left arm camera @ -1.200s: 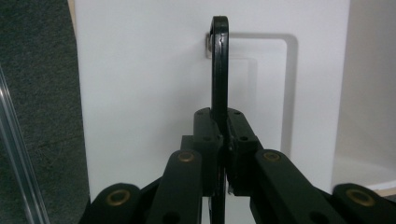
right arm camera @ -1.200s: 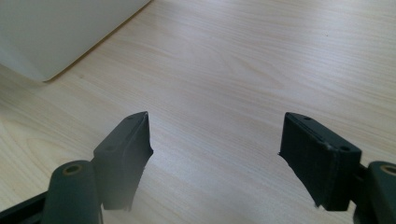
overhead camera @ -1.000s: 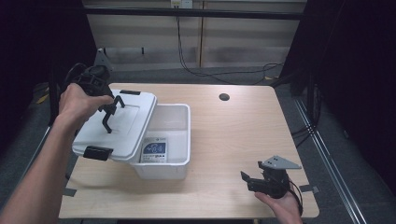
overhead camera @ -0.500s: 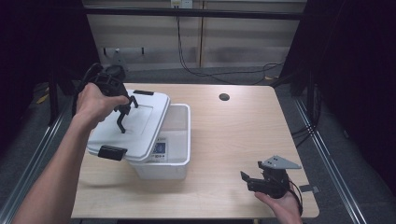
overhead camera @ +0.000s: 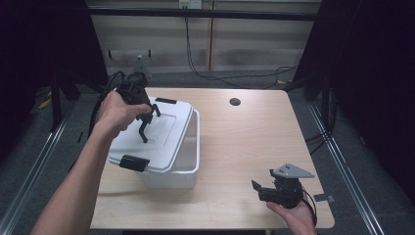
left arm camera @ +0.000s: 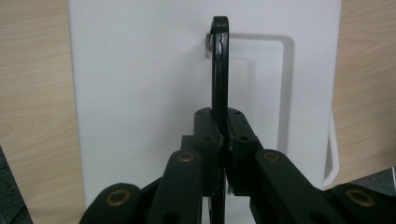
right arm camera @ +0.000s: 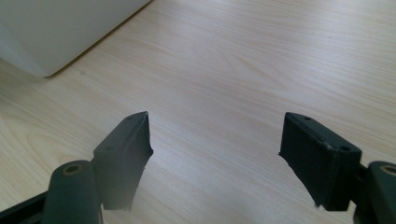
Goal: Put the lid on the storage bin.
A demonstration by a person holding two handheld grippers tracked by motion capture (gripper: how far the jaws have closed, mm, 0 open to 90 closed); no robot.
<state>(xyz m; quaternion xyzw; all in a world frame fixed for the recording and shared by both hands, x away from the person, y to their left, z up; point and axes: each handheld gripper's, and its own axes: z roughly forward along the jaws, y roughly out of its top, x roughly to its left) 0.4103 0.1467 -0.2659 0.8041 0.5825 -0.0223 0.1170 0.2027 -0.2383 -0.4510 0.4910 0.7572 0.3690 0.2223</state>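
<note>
High view, from above the bench (overhead camera: 244,147): left claw (overhead camera: 144,125) pinching the black handle (overhead camera: 147,122) of the white lid (overhead camera: 151,134), lid tilted and resting partly across the white storage box (overhead camera: 188,169), most of the opening covered, a strip along the right-hand side uncovered. Black latch (overhead camera: 133,162) on the lid's near edge, another (overhead camera: 165,101) at its far edge. Box on the left half of the bench, lid overhanging toward the left edge.

Left gripper view: pads (left arm camera: 208,140) pressed together on the thin handle (left arm camera: 219,70), handle standing up from the lid's recessed panel (left arm camera: 140,93), pale wood on either side.

Right claw (overhead camera: 259,188) near the front right corner of the bench, well apart from the box, held in a hand (overhead camera: 293,215). Right gripper view: jaws spread wide over bare wood, nothing between them, corner of the box (right arm camera: 56,32) at upper left.
</note>
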